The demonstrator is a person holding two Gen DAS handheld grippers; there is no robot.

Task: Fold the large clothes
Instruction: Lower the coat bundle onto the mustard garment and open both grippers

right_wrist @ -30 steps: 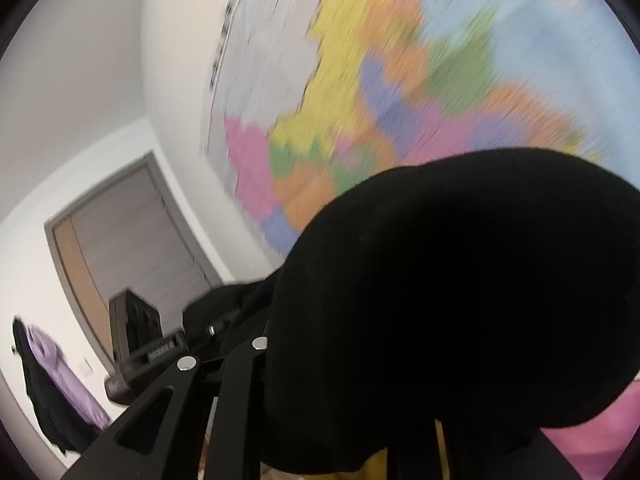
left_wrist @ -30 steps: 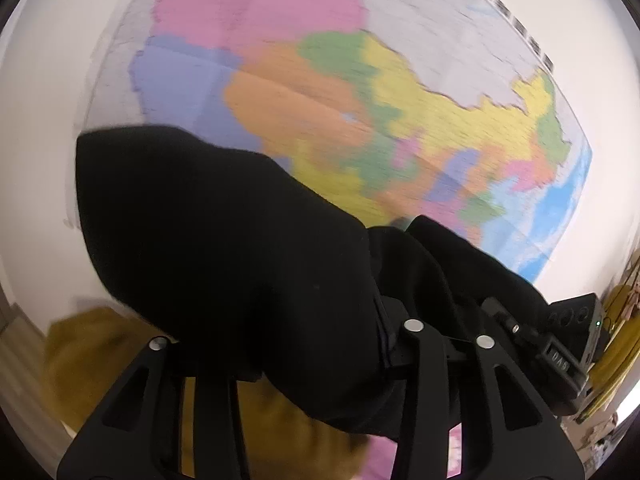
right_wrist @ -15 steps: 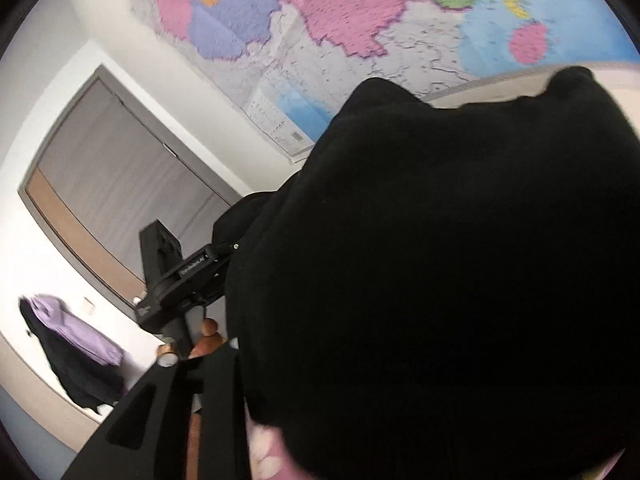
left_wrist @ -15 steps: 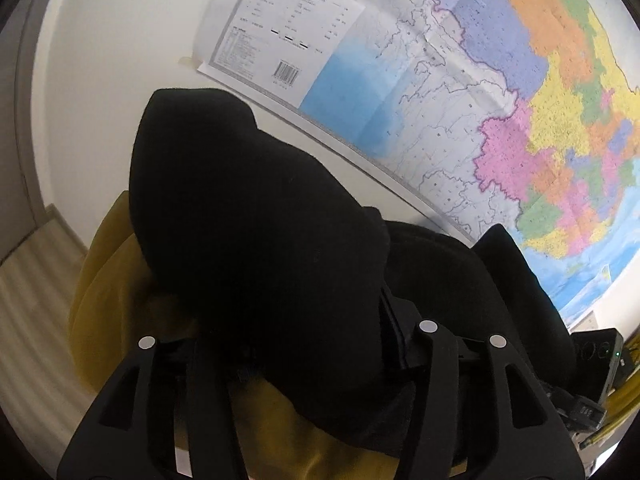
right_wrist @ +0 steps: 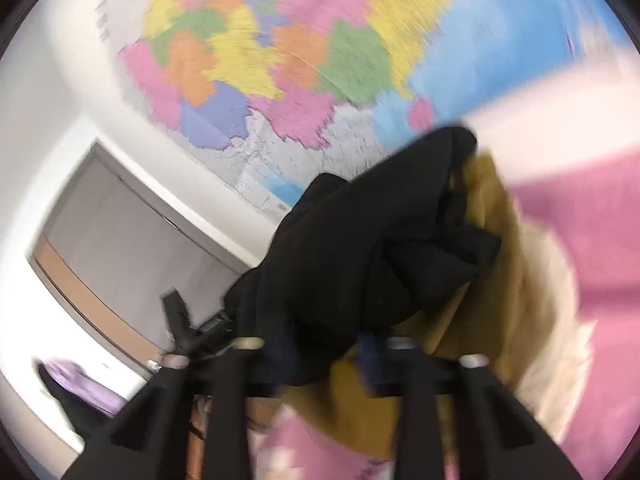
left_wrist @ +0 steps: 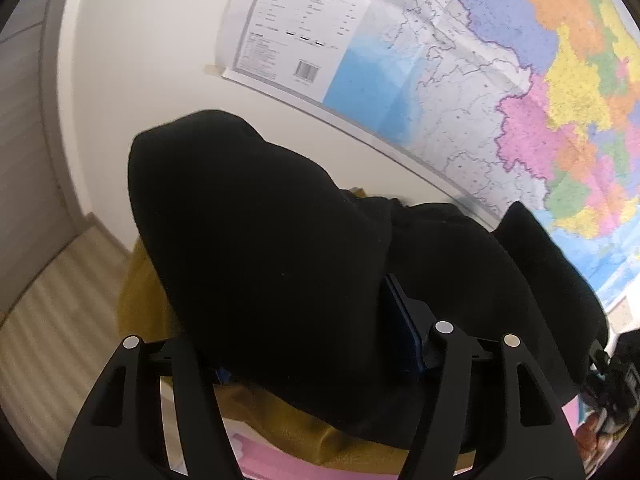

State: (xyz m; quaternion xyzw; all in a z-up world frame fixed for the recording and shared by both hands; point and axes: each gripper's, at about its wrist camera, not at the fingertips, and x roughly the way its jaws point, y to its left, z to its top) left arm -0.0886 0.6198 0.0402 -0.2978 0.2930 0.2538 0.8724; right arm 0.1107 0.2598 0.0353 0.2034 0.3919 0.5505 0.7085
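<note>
My left gripper point(left_wrist: 316, 364): jaws opening, black garment point(left_wrist: 280, 248) bunched between them and heaped over the fingers; whether the pads press it, I cannot tell. My right gripper point(right_wrist: 324, 356): jaws closing, a fold of the same black garment point(right_wrist: 372, 256) between them; view blurred, grip uncertain. Beneath the garment: mustard-yellow cloth point(left_wrist: 280, 412), lying on a pink surface point(right_wrist: 600, 240). Behind: coloured wall map point(left_wrist: 520, 80) on a white wall. Far left of the right view: grey door point(right_wrist: 120, 240).
</note>
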